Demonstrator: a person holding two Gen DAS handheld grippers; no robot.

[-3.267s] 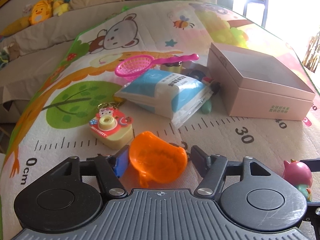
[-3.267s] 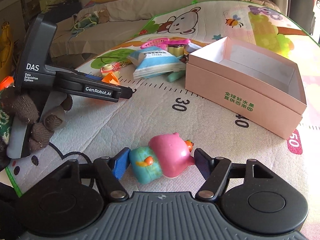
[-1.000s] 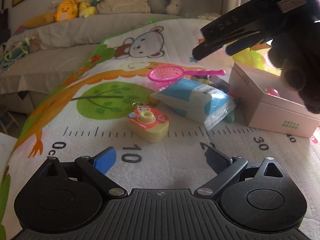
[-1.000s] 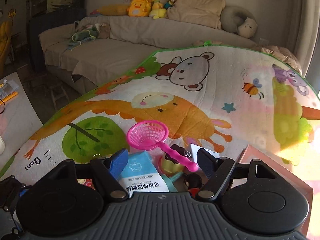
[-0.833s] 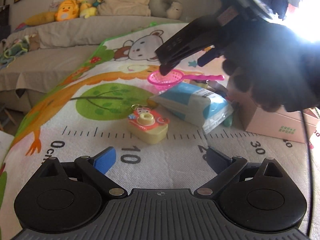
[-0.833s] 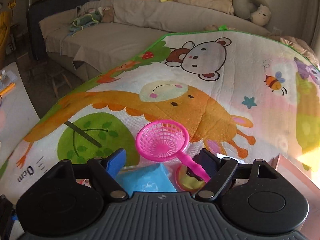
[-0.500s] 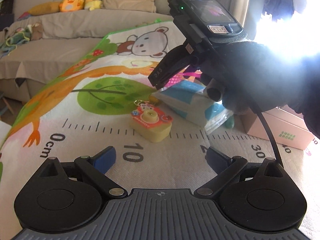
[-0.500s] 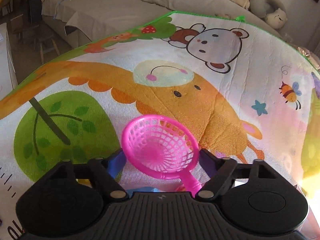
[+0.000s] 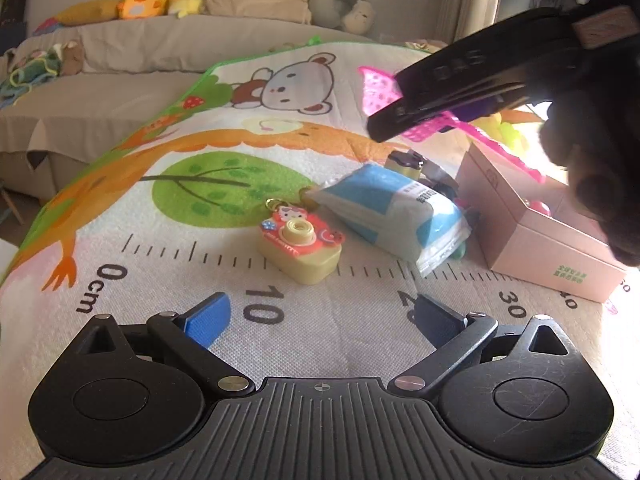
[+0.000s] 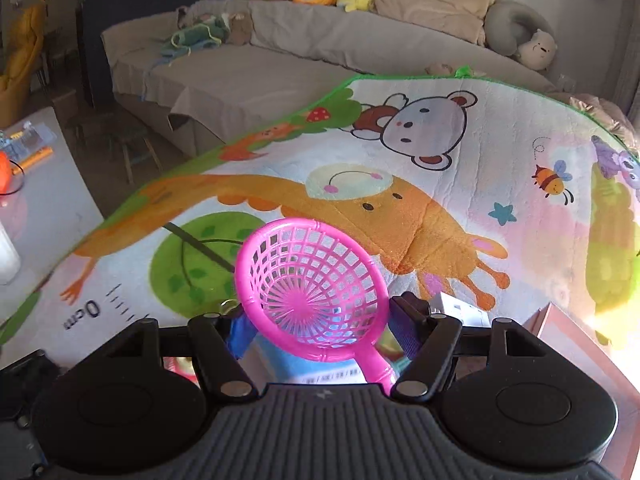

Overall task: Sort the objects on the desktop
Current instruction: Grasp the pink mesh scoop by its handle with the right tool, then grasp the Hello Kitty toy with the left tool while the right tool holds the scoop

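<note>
Woven cartoon mat, right fingers clamping round pink mesh strainer, left fingers wide.

Both wrist views look obliquely down, close over play mat; share pink strainer.

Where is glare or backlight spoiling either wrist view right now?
Left wrist view: window glare blows out the right edge, leaving the right gripper a dark silhouette above the pink box. Right wrist view: only the lower right corner washes out; the pink strainer is sharp.
</note>
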